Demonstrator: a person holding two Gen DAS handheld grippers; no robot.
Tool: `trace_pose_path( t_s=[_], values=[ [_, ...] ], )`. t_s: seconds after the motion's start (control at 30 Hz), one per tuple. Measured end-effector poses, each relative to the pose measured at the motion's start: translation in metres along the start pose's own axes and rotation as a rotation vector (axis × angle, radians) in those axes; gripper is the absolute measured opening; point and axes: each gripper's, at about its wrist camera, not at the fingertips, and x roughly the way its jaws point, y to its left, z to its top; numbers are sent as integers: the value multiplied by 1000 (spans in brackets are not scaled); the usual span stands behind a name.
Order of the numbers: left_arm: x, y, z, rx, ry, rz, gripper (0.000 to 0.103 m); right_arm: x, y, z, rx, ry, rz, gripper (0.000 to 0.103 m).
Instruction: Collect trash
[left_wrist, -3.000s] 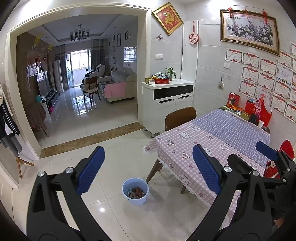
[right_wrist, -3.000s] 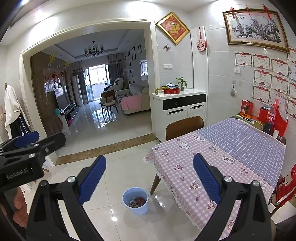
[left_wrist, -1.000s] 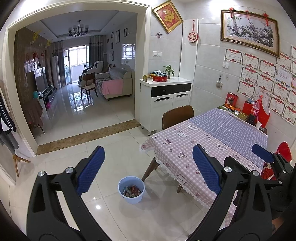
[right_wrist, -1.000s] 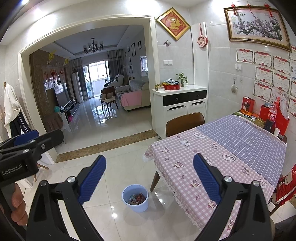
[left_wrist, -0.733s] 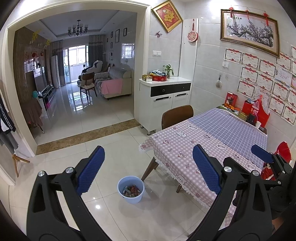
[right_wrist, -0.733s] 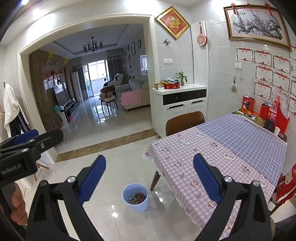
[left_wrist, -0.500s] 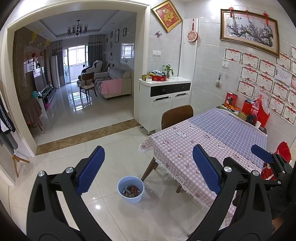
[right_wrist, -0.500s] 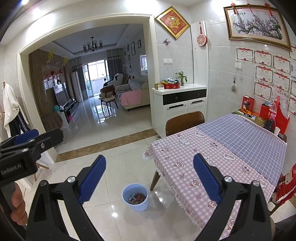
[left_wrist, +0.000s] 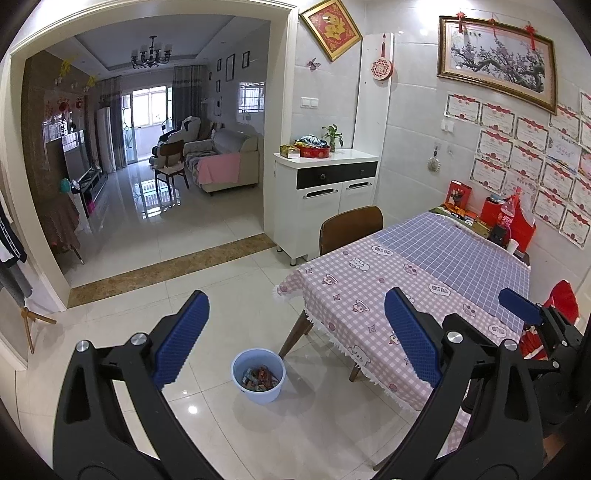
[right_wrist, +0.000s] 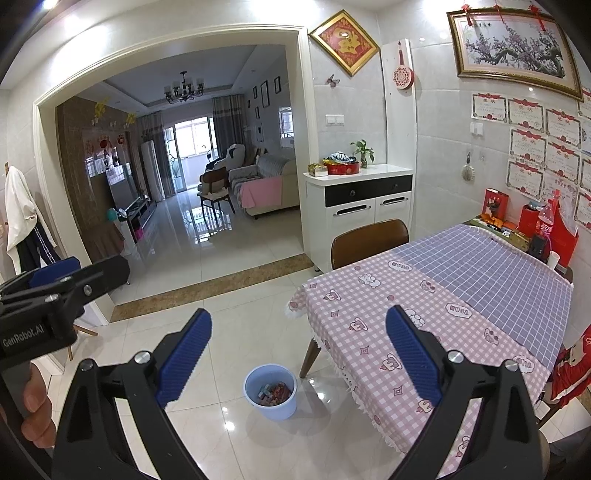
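Note:
A light blue bin (left_wrist: 258, 380) stands on the white tiled floor by the table's near corner, with several coloured wrappers in it. It also shows in the right wrist view (right_wrist: 270, 391). My left gripper (left_wrist: 297, 336) is open and empty, held high above the floor over the bin. My right gripper (right_wrist: 298, 350) is open and empty at a similar height. The right gripper's tip shows at the right edge of the left wrist view (left_wrist: 519, 306). The left gripper's body shows at the left of the right wrist view (right_wrist: 55, 291).
A table with a pink and purple checked cloth (left_wrist: 417, 280) stands at the right, also seen in the right wrist view (right_wrist: 443, 295). A brown chair (left_wrist: 351, 229) is tucked in behind it. A white cabinet (left_wrist: 325, 199) stands against the wall. Red boxes and a bottle (left_wrist: 506, 218) sit at the table's far end.
Both views have drifted slightly over three seconds; the bin sits a little further left in the left wrist view. Both grippers stay open and empty.

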Motion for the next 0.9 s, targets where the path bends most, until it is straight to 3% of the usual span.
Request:
trace_pose_path(
  t_s=[0.9],
  values=[
    [11,7,4,14,15,-26,94,9,12,0,9,14,-22,94]
  ],
)
